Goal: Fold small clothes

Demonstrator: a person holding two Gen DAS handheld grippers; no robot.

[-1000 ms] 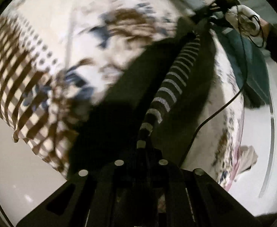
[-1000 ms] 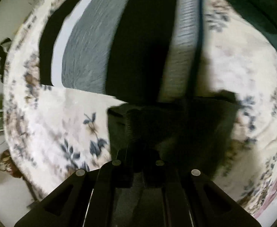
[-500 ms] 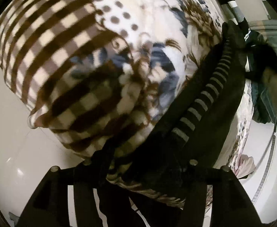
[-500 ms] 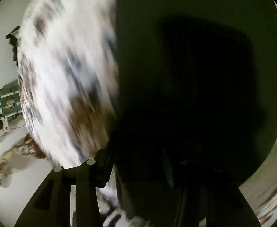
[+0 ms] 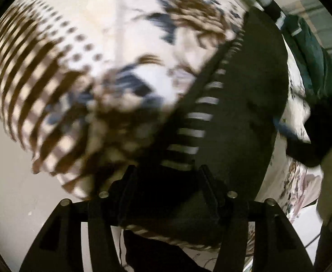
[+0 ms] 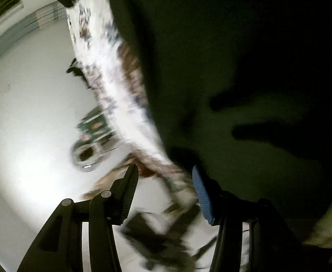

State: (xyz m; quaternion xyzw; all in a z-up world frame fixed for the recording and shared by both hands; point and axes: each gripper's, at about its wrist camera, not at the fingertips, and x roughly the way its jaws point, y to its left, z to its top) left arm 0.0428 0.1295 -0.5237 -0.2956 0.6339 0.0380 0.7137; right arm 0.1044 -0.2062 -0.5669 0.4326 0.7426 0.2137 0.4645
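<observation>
A dark garment with a grey-and-black striped band lies on a floral bedspread. My left gripper is open, its fingers spread over the garment's near end. In the right wrist view the same dark garment fills the right side. My right gripper is open at the bed's edge, its blue pad close to the cloth. The view is blurred.
A brown-and-white checked part of the cover hangs over the bed's left edge. A teal cloth lies at the far right. Pale floor with a round metal object lies beside the bed.
Both grippers were shut on the garment a second ago and have opened, letting it go. The right gripper swung out to the bed's edge; the garment now lies on the bed.
</observation>
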